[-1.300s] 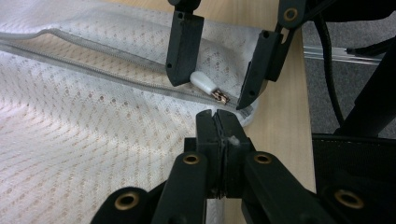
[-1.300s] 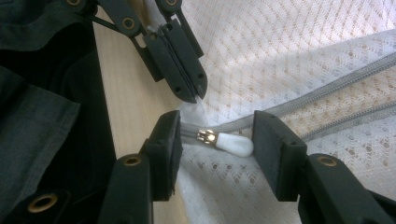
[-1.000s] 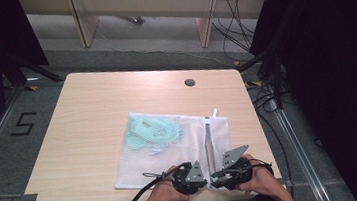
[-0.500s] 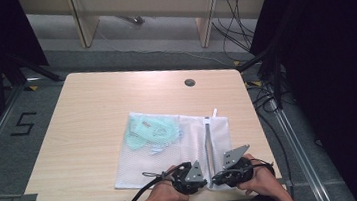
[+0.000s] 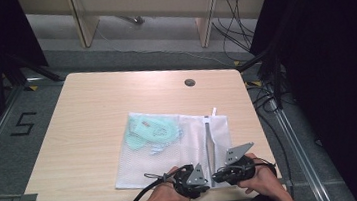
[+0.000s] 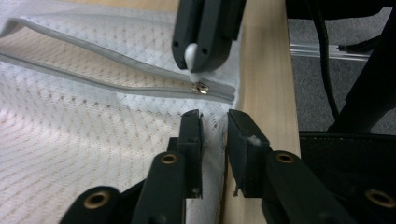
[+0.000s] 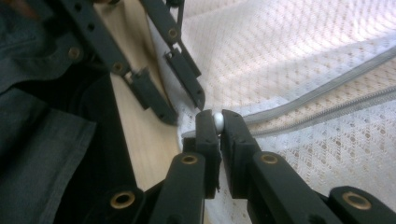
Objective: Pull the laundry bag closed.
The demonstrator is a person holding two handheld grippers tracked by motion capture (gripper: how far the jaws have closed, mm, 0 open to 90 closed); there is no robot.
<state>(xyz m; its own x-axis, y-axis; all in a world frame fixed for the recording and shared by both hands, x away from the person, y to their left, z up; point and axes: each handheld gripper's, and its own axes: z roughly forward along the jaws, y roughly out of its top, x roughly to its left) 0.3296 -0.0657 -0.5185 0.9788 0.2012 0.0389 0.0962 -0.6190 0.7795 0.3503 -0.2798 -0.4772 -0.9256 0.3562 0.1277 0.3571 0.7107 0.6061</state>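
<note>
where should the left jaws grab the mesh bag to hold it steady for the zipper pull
Grip the mesh bag by its near corner hem beside the closed zip end, coming in from the table's near edge, level with the top. That corner already lies between the left gripper jaws, which have just been opening. The right gripper is shut on the white zipper pull, so the hem opposite gives counter-tension.

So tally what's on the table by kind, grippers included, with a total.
Mesh laundry bag: 1
Mint-green garment inside the bag: 1
Zip pull: 1
Grippers: 2, the left gripper and the right gripper
Total: 5
</note>
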